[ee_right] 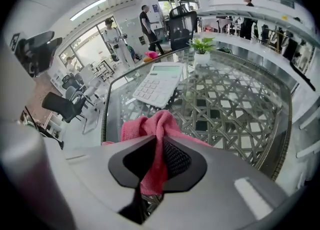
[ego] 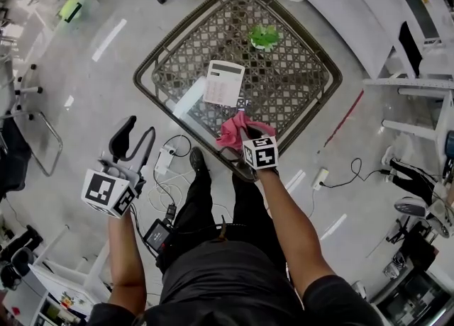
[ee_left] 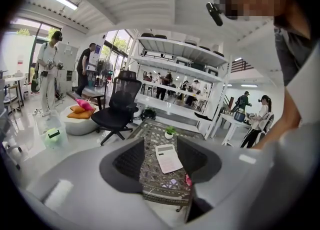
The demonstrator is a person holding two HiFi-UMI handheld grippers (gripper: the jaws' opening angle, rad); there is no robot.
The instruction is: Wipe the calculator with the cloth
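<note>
A white calculator (ego: 224, 82) (ee_right: 159, 84) (ee_left: 168, 158) lies on the glass top of a wicker lattice table (ego: 305, 87) (ee_right: 235, 99). Just nearer to me, a pink cloth (ego: 233, 132) (ee_right: 150, 124) is bunched at the table's near corner. My right gripper (ego: 245, 135) (ee_right: 159, 161) is shut on a raised fold of that cloth, pointing steeply down. My left gripper (ego: 133, 144) (ee_left: 160, 166) hangs off the table to the left, above the floor. Its jaws stand open with nothing between them, and the table shows through the gap.
A small potted plant (ego: 264, 36) (ee_right: 202, 46) stands on the far part of the table. Cables and a power strip (ego: 164, 160) lie on the floor by my feet. A black office chair (ee_left: 117, 111) stands beyond the table, white shelving (ego: 369, 6) to its right. Several people stand around.
</note>
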